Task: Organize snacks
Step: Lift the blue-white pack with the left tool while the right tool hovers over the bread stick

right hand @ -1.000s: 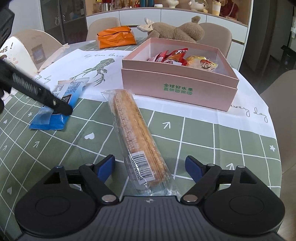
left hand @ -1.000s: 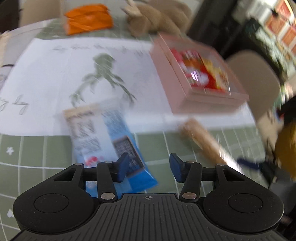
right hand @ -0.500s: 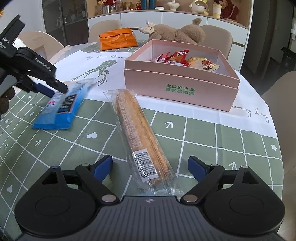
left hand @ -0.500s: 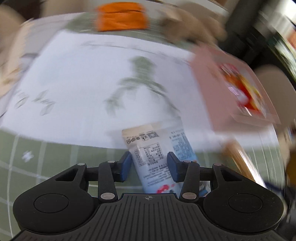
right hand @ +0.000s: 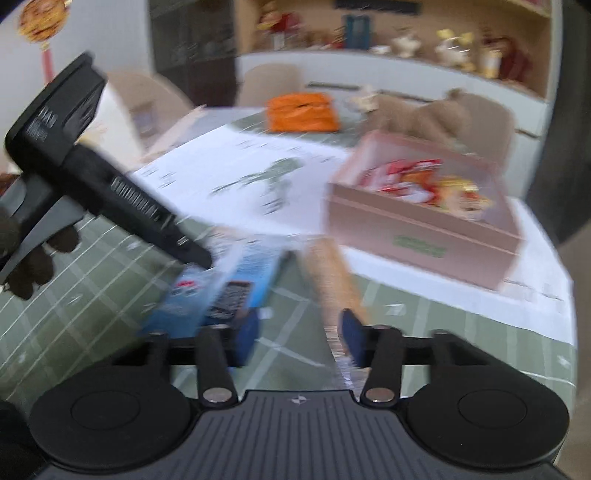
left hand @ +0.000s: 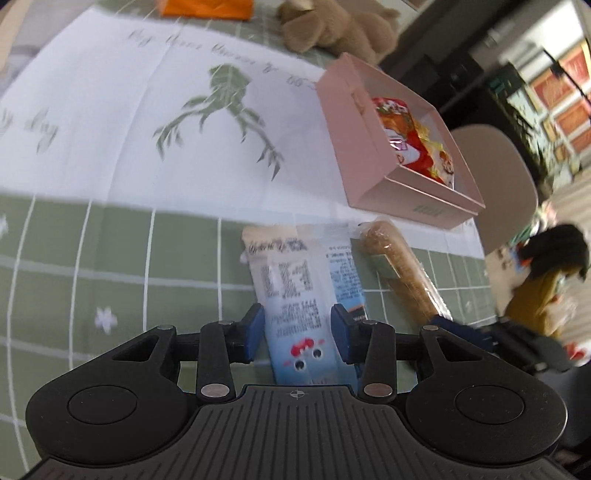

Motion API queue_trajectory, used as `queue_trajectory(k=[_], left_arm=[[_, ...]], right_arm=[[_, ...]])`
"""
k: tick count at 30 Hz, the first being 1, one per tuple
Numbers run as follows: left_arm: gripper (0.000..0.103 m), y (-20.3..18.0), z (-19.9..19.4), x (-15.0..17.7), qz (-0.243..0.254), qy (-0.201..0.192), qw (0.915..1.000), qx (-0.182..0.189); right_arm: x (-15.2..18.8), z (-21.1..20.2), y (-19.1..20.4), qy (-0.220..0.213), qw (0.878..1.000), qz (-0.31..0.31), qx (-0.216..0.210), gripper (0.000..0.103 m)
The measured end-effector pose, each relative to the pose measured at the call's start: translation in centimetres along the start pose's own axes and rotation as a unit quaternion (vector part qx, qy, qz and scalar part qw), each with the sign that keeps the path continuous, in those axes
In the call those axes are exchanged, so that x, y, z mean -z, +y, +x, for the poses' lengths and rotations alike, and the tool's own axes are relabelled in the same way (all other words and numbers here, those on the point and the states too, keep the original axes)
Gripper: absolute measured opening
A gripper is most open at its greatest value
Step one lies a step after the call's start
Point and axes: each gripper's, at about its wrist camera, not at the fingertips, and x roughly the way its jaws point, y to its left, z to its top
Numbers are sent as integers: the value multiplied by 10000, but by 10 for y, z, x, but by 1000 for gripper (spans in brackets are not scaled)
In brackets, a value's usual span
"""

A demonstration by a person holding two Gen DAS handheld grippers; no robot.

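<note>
My left gripper (left hand: 297, 332) is shut on a blue and white snack packet (left hand: 301, 291), which sticks out forward between the fingers above the green checked tablecloth. The packet (right hand: 221, 288) and the left gripper's body (right hand: 110, 192) also show in the blurred right wrist view. A long biscuit stick in clear wrap (left hand: 402, 273) lies just right of the packet. My right gripper (right hand: 297, 334) is partly closed, with the near end of the biscuit stick (right hand: 332, 280) by its right finger; the grip is unclear. The pink box (left hand: 391, 147) holding red and yellow snack bags (left hand: 417, 147) stands beyond.
A white printed sheet (left hand: 147, 110) covers the table's middle. An orange bag (right hand: 303, 112) and a brown plush toy (left hand: 340, 29) lie at the far edge. Beige chairs (left hand: 498, 177) ring the table. A person in yellow (left hand: 543, 288) is at the right.
My left gripper closed on the blue packet and lifted it toward the biscuit stick. My right gripper's fingers narrowed from wide open, and it rose and moved forward over the stick.
</note>
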Motion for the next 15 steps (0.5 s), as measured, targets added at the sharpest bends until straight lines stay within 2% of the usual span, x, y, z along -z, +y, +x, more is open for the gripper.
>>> queue_trajectory(k=[5, 7, 12, 15], left_arm=[[44, 5, 3, 3, -216, -34, 9997, 135], [44, 4, 5, 4, -162, -115, 9995, 244], [43, 4, 10, 6, -463, -45, 9951, 869], [43, -11, 3, 8, -229, -89, 9930, 1155]], right_arm=[[-4, 32, 16, 287, 9993, -160, -163, 35], [-4, 35, 17, 253, 9994, -74, -228, 35], [-2, 30, 7, 275, 9995, 80, -133, 35], [4, 24, -7, 303, 9986, 375, -199, 35]])
